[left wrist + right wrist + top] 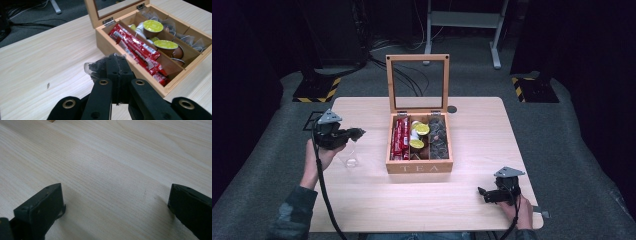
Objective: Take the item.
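At frame centre, your wooden box (419, 168) reading "TEA", your left gripper (117, 65) clamped on a clear tea sachet (93, 68), your right gripper (115, 202) jaws apart over bare table (112, 165).

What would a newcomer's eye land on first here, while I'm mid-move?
The open wooden tea box at the table's centre draws the eye: red sachets in one compartment, yellow-lidded capsules in the middle one, clear tea bags in the third. Next, the left gripper, shut on a clear tea bag left of the box. The right gripper is open over bare table.

Clear tea sachet (93, 68), gripper-pinched
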Demonstrator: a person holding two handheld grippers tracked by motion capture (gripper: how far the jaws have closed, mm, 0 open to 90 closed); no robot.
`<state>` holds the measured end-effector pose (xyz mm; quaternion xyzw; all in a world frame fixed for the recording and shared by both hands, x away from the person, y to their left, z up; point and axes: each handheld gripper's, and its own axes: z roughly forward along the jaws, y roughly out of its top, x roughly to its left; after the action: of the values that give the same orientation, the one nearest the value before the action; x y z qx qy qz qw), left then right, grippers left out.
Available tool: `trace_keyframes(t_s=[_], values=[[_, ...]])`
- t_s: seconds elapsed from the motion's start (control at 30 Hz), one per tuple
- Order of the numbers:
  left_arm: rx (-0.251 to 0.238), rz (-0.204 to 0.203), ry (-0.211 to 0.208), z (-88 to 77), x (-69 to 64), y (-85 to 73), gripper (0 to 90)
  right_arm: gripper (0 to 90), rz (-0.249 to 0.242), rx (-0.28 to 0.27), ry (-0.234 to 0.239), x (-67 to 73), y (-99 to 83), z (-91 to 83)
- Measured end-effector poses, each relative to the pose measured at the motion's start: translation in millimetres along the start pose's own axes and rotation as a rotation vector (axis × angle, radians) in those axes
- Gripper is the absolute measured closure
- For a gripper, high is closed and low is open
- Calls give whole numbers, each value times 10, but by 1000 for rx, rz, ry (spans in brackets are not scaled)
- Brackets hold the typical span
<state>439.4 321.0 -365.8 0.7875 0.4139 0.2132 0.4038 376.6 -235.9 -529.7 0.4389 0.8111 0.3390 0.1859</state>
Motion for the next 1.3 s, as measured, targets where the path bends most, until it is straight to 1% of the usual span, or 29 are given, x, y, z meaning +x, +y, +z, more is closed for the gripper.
trace_keyframes(t_s=[0.03, 0.07, 0.1, 0.13, 0.17, 0.2, 0.23, 0.27, 0.33, 0.5, 0.57, 0.63, 0.73, 0.77, 0.8, 0.83, 0.9, 0.93, 0.97, 1.0, 1.03, 1.1, 1.13, 1.17, 1.2, 1.23, 1.27, 1.3], values=[[6, -9, 12, -34, 51, -61, 899, 0, 1, -2, 0, 1, -1, 1], [6, -9, 12, -34, 51, -61, 899, 0, 1, -2, 0, 1, -1, 1], [6, -20, 15, -45, 75, -91, 899, 0, 0, -1, 0, 0, 0, 0], [11, -30, 26, -74, 124, -148, 899, 0, 1, -3, 0, 1, -1, 1], [11, -30, 26, -74, 124, -148, 899, 0, 1, -3, 0, 1, -1, 1], [12, -40, 34, -83, 144, -174, 899, 0, 1, -3, 0, 1, -1, 1], [23, -50, 41, -98, 193, -220, 899, 0, 1, 0, 1, 1, 0, 0], [23, -50, 41, -98, 193, -220, 899, 0, 1, 0, 1, 1, 0, 0], [34, -51, 58, -103, 230, -259, 899, 0, 1, -3, -1, 1, -1, 1], [75, -79, 61, -45, 310, -394, 899, 0, 1, -2, -1, 1, -1, 1], [97, -77, 69, -13, 321, -434, 899, 0, 1, -2, -1, 1, -1, 1], [115, -80, 67, 37, 345, -470, 899, 0, 1, -2, -1, 1, -1, 1], [126, -78, 67, 70, 349, -488, 899, 0, 1, -2, -1, 1, -1, 1], [130, -75, 68, 86, 347, -496, 899, 0, 6, -4, -2, 4, 0, 2], [142, -72, 62, 91, 349, -500, 898, 0, 0, -2, 0, 0, -1, 1], [159, -61, 65, 126, 335, -519, 897, 0, -1, -2, 0, 0, -1, 0], [159, -64, 59, 144, 327, -529, 896, 0, 1, -3, -1, 1, -1, 1], [175, -54, 55, 151, 328, -535, 895, 0, 1, -3, 0, 1, -1, 1], [180, -49, 63, 163, 324, -542, 894, 0, 1, -2, 0, 1, -1, 1], [163, -66, 64, 184, 320, -562, 887, 0, 1, -2, -1, 1, -1, 1], [157, -66, 61, 188, 322, -567, 863, 0, 1, -1, 1, 1, 0, 0], [153, -79, 58, 178, 318, -574, 780, 0, 1, 0, 1, 1, 0, 0], [153, -79, 58, 178, 318, -574, 712, 0, 1, 0, 1, 1, 0, 0], [155, -91, 57, 168, 318, -574, 650, 0, 1, -3, -1, 1, -1, 1], [155, -94, 57, 156, 323, -574, 590, 0, 1, -4, -1, 1, -1, 1], [140, -101, 62, 143, 321, -579, 529, 0, 1, 0, 0, 1, 0, 0], [125, -113, 70, 124, 312, -583, 529, 0, 1, 0, 0, 1, 0, 0], [111, -121, 78, 97, 306, -589, 480, 0, 0, -3, -1, 1, -1, 1]])
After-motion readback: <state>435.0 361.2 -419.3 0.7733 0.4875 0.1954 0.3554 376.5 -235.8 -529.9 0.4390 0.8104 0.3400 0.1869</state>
